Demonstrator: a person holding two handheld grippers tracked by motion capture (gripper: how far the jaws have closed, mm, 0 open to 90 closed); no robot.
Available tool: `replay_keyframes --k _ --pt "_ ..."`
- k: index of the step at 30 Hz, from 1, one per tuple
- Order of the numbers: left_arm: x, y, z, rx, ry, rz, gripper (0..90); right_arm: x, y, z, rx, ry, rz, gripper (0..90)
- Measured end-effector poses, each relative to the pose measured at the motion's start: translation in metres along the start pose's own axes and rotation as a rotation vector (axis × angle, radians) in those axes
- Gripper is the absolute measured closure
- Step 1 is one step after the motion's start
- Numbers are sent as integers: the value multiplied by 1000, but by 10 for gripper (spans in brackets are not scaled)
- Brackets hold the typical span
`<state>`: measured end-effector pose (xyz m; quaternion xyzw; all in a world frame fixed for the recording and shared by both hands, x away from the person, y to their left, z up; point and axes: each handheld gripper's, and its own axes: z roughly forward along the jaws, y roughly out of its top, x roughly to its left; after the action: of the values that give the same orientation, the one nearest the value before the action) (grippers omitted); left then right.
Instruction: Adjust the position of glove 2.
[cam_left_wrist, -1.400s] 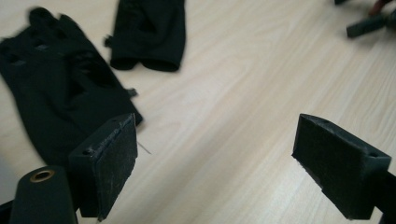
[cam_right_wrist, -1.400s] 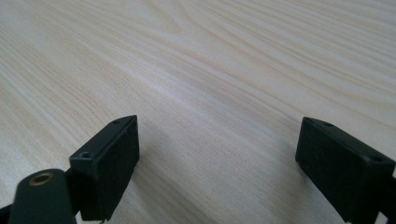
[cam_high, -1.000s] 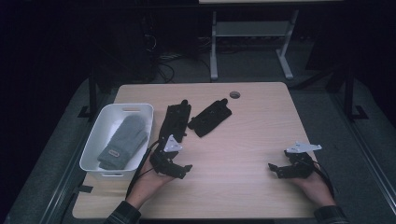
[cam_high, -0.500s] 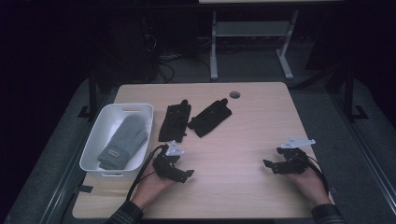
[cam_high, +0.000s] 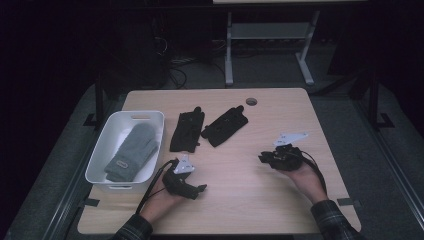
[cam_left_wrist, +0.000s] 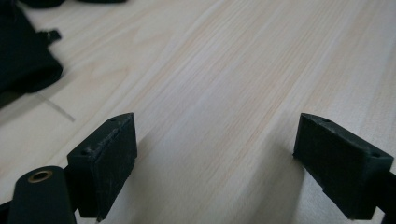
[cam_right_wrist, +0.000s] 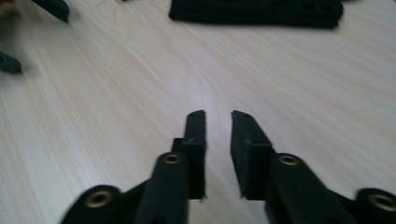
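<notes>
The right gripper (cam_high: 264, 159) has just been closing, its jaws nearly together on nothing. The left gripper (cam_left_wrist: 215, 154) gapes wide, empty. At its ten o'clock lies a black glove (cam_left_wrist: 21, 56), cut off by the frame.

I see a pale wood-grain table (cam_high: 240, 200). At its left, my white bin (cam_high: 116, 131) holds a grey mitten (cam_high: 132, 150). Farther off lie two black gloves (cam_high: 187, 131) (cam_high: 225, 125). Both grippers (cam_high: 200, 189) (cam_high: 262, 159) are black with grey plates.
</notes>
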<state>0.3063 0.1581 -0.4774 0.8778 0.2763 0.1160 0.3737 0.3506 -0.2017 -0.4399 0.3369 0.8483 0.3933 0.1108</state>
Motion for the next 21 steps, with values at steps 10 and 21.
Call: replay_keyframes --k 10,21 --pt "0 0 0 1 -1 -1 124 3 51 39 -26 35 -37 900" --pt "0 0 0 5 0 0 123 8 86 97 -22 66 -32 900"
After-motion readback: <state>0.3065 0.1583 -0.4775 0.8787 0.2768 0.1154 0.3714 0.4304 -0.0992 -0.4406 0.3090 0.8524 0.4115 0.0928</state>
